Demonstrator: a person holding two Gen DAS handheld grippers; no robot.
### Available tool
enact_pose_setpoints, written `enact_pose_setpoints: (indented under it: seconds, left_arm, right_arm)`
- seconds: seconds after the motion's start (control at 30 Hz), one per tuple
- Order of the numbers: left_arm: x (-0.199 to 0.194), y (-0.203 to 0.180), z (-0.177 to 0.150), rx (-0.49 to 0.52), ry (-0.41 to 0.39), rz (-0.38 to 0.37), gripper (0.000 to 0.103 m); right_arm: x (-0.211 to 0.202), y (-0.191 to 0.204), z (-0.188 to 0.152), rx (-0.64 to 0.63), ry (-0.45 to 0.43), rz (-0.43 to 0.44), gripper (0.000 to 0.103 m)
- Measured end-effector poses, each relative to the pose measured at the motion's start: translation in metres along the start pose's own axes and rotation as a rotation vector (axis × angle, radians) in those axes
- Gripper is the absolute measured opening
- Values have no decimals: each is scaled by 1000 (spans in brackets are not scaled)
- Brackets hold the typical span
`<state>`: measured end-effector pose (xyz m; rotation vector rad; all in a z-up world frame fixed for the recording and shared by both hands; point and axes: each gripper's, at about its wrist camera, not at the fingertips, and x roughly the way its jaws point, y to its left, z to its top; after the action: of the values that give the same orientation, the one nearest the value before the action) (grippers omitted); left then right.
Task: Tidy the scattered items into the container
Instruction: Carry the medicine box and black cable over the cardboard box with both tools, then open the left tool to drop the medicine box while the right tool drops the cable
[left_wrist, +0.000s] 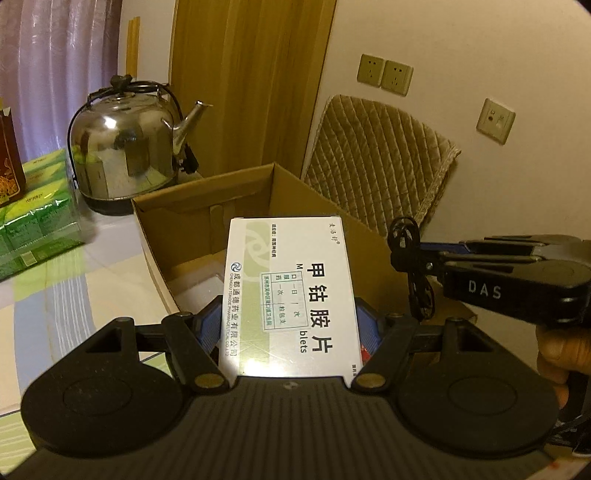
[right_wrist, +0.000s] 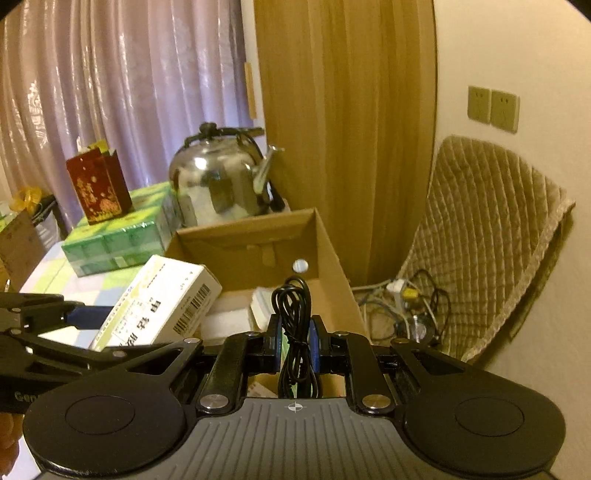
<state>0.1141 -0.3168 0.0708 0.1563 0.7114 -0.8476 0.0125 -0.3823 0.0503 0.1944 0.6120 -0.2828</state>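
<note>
A flat white medicine box (left_wrist: 290, 295) of smooth printed card is clamped between the blue pads of the left gripper (left_wrist: 290, 325) and is held just above the near edge of the open brown cardboard box (left_wrist: 207, 206). A coiled black cable (right_wrist: 295, 332), thin and glossy, is gripped tightly by the right gripper (right_wrist: 295, 339) over the same cardboard box. Behind the cardboard box, a rounded shiny steel kettle (left_wrist: 125, 147) is seen.
</note>
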Motion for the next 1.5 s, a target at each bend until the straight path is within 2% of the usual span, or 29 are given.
enact_pose_setpoints:
  seconds: [0.3,0.9,1.3,1.5]
  left_arm:
    - [16,-5,-4,15,24,9,67]
    - [20,-12,-1,15,17,1,67]
    - [28,-5,-1,-54,33,-18,67]
    - [35,-2,-4,-62,65,-24,67]
  right_arm:
    - [16,-14,-9,32,26,13,12]
    - [23,-16,-8,21,30,8,12]
    - [32,-17,-12,23,48,14,12]
    - [37,-19,-17,27,66,17,12]
